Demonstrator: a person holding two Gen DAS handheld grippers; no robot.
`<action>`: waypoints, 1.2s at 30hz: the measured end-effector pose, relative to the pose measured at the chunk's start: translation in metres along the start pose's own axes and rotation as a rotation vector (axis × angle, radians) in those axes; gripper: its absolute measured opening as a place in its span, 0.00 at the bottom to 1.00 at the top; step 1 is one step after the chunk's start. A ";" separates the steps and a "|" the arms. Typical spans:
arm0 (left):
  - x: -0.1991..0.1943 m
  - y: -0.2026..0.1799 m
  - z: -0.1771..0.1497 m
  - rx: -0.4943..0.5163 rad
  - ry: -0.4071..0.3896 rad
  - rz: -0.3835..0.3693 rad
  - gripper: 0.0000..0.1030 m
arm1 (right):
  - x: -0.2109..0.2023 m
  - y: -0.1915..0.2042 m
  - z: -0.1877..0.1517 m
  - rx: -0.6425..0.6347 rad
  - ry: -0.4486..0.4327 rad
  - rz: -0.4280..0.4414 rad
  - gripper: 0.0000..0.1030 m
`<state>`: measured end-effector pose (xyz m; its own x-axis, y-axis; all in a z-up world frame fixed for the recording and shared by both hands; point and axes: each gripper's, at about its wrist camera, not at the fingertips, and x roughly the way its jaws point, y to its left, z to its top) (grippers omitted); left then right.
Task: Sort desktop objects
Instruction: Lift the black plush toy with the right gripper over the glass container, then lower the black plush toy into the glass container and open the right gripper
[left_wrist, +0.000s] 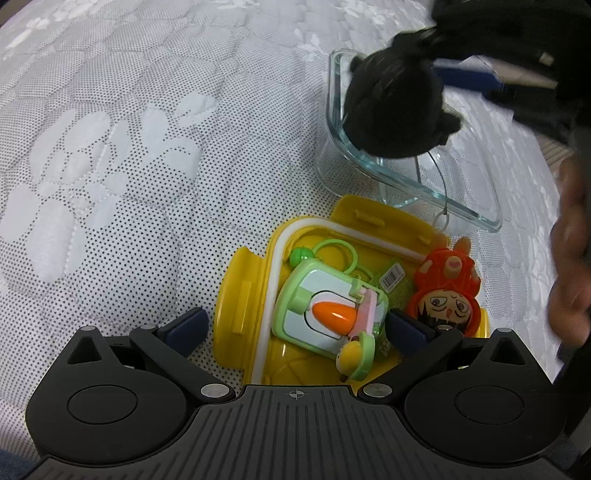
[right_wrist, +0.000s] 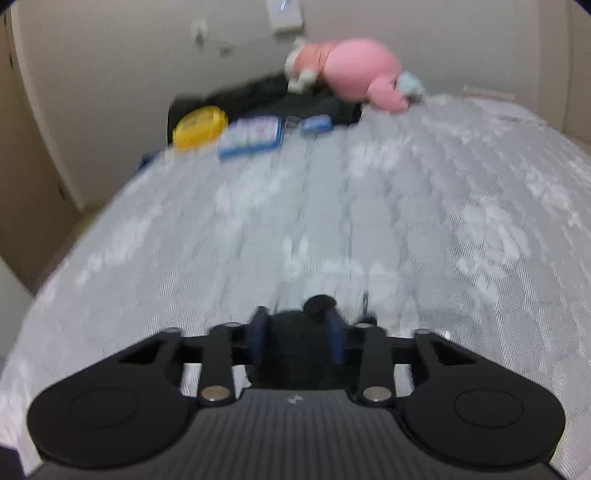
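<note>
My left gripper (left_wrist: 295, 325) is open and hovers over a yellow box (left_wrist: 243, 295) that holds a green carrot toy (left_wrist: 328, 314), a green ring keychain (left_wrist: 332, 251) and a red-hooded figurine (left_wrist: 447, 291). My right gripper (right_wrist: 297, 338) is shut on a black plush toy (right_wrist: 295, 350). In the left wrist view the black plush toy (left_wrist: 395, 107) hangs over a clear glass container (left_wrist: 458, 199) behind the yellow box, with a thin wire loop dangling from it.
Everything lies on a white quilted mattress (left_wrist: 129, 166). At its far end are a yellow lid (right_wrist: 199, 125), blue card boxes (right_wrist: 255, 138), dark clothing (right_wrist: 266, 99) and a pink plush (right_wrist: 351, 74) by the wall.
</note>
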<state>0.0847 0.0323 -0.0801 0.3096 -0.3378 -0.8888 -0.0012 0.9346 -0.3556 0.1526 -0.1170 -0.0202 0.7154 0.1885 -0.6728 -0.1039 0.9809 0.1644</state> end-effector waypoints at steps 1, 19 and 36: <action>-0.001 0.000 0.000 0.000 0.000 0.000 1.00 | -0.002 -0.001 0.003 0.011 -0.023 0.003 0.15; -0.014 -0.004 -0.011 0.001 0.000 0.000 1.00 | 0.003 -0.010 -0.008 0.037 0.002 0.107 0.61; -0.027 -0.011 -0.026 0.016 0.002 0.010 1.00 | 0.012 0.002 -0.011 -0.048 0.010 0.064 0.61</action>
<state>0.0518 0.0282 -0.0595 0.3082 -0.3282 -0.8929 0.0108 0.9398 -0.3417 0.1530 -0.1118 -0.0360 0.6996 0.2515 -0.6688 -0.1825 0.9678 0.1731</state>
